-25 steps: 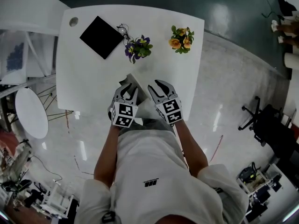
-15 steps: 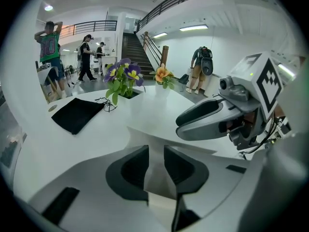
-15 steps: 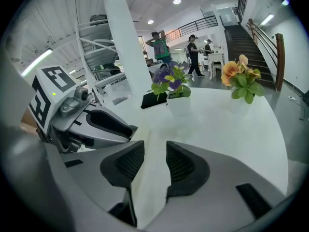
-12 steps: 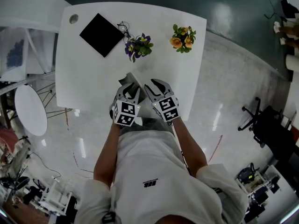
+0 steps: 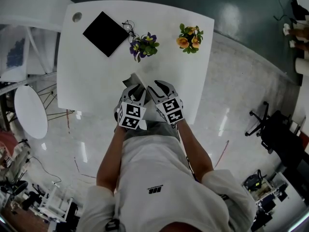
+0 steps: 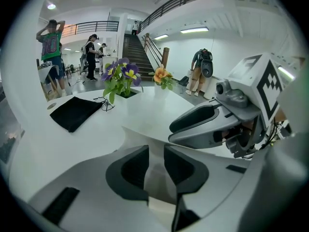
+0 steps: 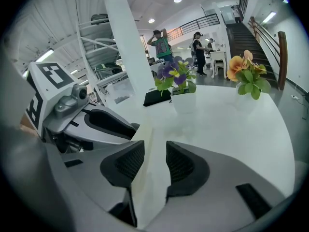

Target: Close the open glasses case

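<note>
left gripper (image 6: 154,154): jaws nipped on a white panel of the glasses case (image 6: 141,133) | right gripper (image 7: 155,153): jaws close about its raised flap, apparently gripping | case: open, at near edge of white table (image 5: 91,81), between both grippers | advice: steady base with left, fold flap over along crease, don't drag case off edge

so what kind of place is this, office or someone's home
Most likely a large open office or lobby, not a home: a wide staircase climbs to a railed upper gallery, an office chair stands on polished floor, and people stand about.
</note>
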Demonstrator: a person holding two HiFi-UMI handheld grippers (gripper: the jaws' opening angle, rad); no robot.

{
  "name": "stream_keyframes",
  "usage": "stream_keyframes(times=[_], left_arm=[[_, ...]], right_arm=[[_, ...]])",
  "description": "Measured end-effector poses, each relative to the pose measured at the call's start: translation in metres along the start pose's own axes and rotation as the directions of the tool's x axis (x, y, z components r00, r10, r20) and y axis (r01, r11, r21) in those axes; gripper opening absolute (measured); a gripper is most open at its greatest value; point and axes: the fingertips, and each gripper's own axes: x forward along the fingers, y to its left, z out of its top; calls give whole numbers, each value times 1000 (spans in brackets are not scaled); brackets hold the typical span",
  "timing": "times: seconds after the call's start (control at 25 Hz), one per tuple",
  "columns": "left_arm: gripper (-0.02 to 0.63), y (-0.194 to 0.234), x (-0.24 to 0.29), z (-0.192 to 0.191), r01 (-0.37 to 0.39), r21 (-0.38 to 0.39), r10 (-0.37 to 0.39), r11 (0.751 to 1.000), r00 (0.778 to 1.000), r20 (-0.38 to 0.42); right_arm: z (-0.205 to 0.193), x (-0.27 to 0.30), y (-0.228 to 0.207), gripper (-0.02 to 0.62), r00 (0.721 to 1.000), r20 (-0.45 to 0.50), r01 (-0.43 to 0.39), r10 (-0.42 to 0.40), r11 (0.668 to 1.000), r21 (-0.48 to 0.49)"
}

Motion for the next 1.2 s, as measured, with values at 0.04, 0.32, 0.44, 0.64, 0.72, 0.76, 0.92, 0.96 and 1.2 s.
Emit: stream_keyframes(times=[0.04,0.32,0.44,0.64,0.72,0.76,0.92,0.96,1.2], left_arm=[[109,0,0,0,0,-5,0,1000,1000,2],[104,-1,-2,0,10,-8,-10,1000,1000,11],[104,0,-4,-2,26,-5,-26,1000,1000,16],[104,2,-8,-5,50,3,-50,999,999,22],[104,3,-9,-6,58,0,-58,998,998,26],[104,3,-9,-7,62,-2,-62,998,998,29],[104,3,-10,-7,77,-6,-77,997,996,38],[104,3,-11,-7,80,-6,-80,997,996,39],[104,4,-14,-9,96,-2,-96,995,994,44]], right_arm=[[0,0,0,141,1000,-1,1,-1,1000,3],[1,0,3,130,1000,1,19,-19,1000,12],[0,0,5,127,1000,3,31,-31,999,17],[-1,1,9,124,998,1,55,-56,998,17],[-1,0,11,124,998,1,64,-64,998,14],[-1,0,11,124,998,0,68,-68,998,13],[-1,0,12,123,996,-1,89,-89,996,13],[-1,-1,13,123,996,-1,94,-94,996,12],[1,-3,18,121,994,6,107,-107,994,19]])
